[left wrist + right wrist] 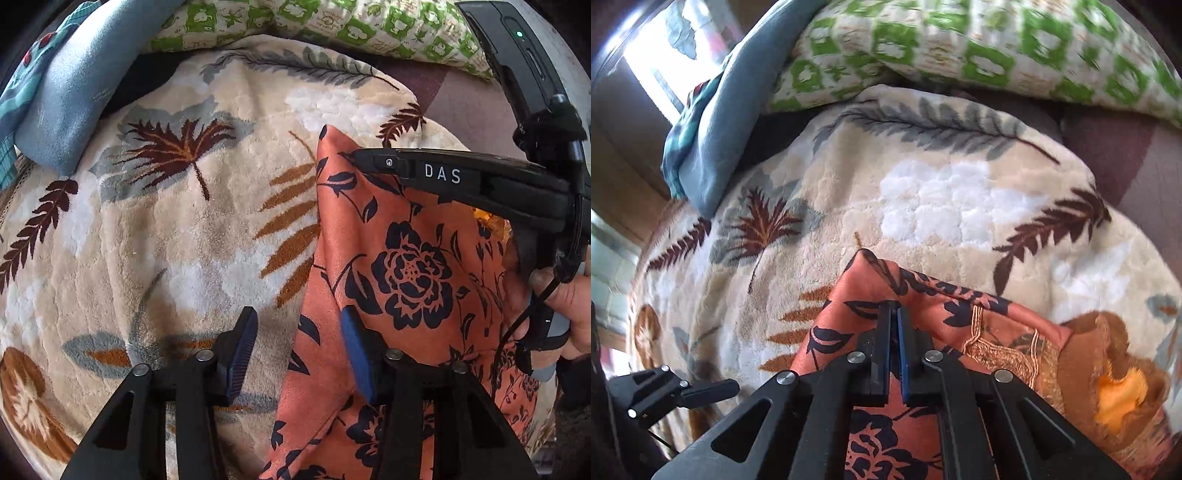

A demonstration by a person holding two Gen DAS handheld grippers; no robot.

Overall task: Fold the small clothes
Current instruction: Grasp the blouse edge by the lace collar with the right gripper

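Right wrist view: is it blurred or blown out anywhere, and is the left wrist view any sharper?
Right wrist view: the green-and-cream patterned cushion is smeared with motion blur, and the window at top left is overexposed. Left wrist view: sharper, cushion print crisp, no glare. Both bend strongly at the fisheye edges.

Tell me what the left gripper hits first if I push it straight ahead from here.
Most likely the leaf-print blanket. The open left gripper straddles the left edge of the orange flowered garment, so its right finger may drag over that cloth first; depth is unclear.
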